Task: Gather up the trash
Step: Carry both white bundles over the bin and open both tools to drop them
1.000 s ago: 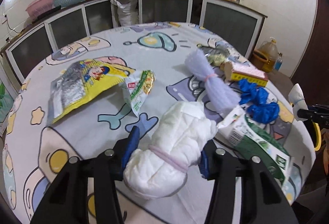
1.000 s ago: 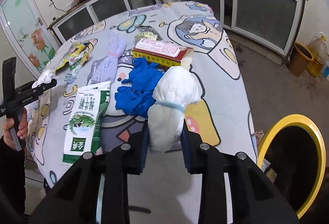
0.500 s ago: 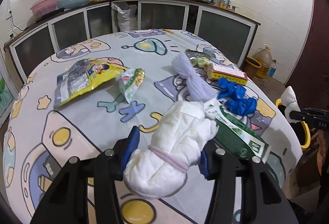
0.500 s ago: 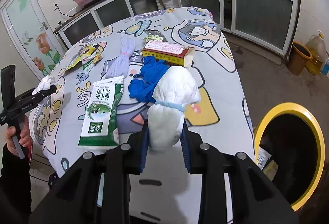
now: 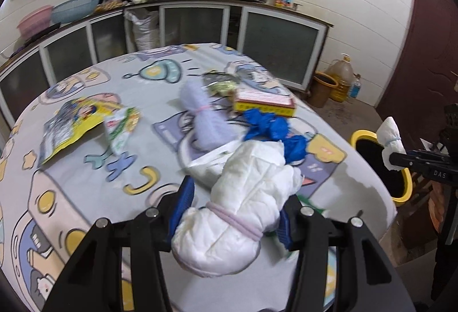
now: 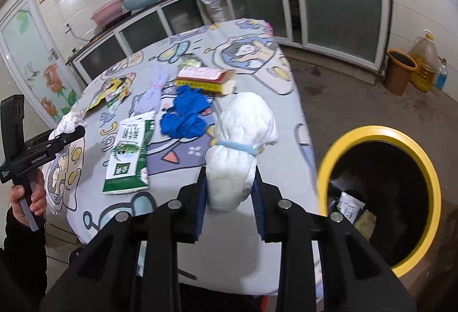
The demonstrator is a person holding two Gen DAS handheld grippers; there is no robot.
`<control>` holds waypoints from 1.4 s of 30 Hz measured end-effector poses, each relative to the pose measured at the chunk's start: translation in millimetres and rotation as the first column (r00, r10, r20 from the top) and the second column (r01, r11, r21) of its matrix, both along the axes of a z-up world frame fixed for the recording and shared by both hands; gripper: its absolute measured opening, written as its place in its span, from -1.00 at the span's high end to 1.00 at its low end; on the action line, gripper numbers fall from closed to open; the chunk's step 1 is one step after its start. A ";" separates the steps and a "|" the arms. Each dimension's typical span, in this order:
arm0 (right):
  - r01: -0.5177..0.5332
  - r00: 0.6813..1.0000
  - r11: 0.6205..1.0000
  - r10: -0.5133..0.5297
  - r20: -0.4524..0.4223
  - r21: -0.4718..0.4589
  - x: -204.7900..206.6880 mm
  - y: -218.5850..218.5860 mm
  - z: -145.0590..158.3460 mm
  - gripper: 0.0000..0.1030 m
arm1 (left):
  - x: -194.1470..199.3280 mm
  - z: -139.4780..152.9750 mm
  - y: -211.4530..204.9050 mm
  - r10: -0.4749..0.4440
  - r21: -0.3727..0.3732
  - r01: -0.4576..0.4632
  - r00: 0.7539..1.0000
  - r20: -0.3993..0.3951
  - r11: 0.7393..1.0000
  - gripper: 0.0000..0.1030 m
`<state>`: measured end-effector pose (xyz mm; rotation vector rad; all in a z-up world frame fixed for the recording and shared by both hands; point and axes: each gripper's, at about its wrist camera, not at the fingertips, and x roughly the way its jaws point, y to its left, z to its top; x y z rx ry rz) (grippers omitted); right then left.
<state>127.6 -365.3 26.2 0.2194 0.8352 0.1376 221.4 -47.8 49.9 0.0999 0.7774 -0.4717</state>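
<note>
My left gripper (image 5: 234, 206) is shut on a rolled white diaper with a pink band (image 5: 246, 192), held above the near part of the table (image 5: 86, 192). A second rolled white diaper, tied with a blue band (image 6: 243, 123), sits in my shut right gripper (image 6: 230, 183) over the table's right edge. Just right of it, on the floor, stands a yellow-rimmed bin (image 6: 372, 130) with some trash inside. Blue gloves (image 6: 184, 114), a green-white packet (image 6: 128, 154), a yellow-red box (image 6: 206, 79), a lilac bundle (image 6: 154, 86) and yellow snack bags (image 5: 71, 123) lie on the table.
A person's hand (image 6: 23, 197) grips the left gripper's handle at the left. A brown bucket (image 6: 399, 71) and an oil jug (image 6: 426, 63) stand by the cabinets (image 6: 340, 9). Bare floor lies between the table and the bin.
Both grippers have pulled back and risen a little with their diapers still held. The table trash looks farther off and the yellow bin shows more fully at the right.
</note>
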 end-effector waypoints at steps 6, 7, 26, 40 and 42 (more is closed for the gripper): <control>0.082 0.997 0.997 -0.082 0.013 0.005 -17.4 -38.1 2.2 0.46 | -3.0 8.8 -53.7 -0.095 0.006 0.095 0.995 0.008 0.995 0.06; 0.096 0.995 0.995 -0.096 0.014 0.005 -20.0 -44.1 2.3 0.46 | -3.5 10.1 -65.5 -0.117 0.012 0.117 0.993 0.013 0.993 0.06; 0.321 0.947 0.947 -0.321 -0.002 0.018 -62.9 -149.9 -17.5 0.46 | -10.2 2.4 -248.0 -0.373 0.034 0.373 0.928 0.014 0.927 0.06; 0.390 0.919 0.920 -0.387 -0.074 0.033 -71.8 -182.3 -54.1 0.45 | -18.7 -33.9 -344.5 -0.469 0.049 0.471 0.882 -0.051 0.881 0.06; 0.398 0.915 0.917 -0.394 -0.083 0.034 -72.3 -185.7 -57.5 0.45 | -19.0 -38.9 -352.3 -0.475 0.049 0.478 0.878 -0.063 0.877 0.06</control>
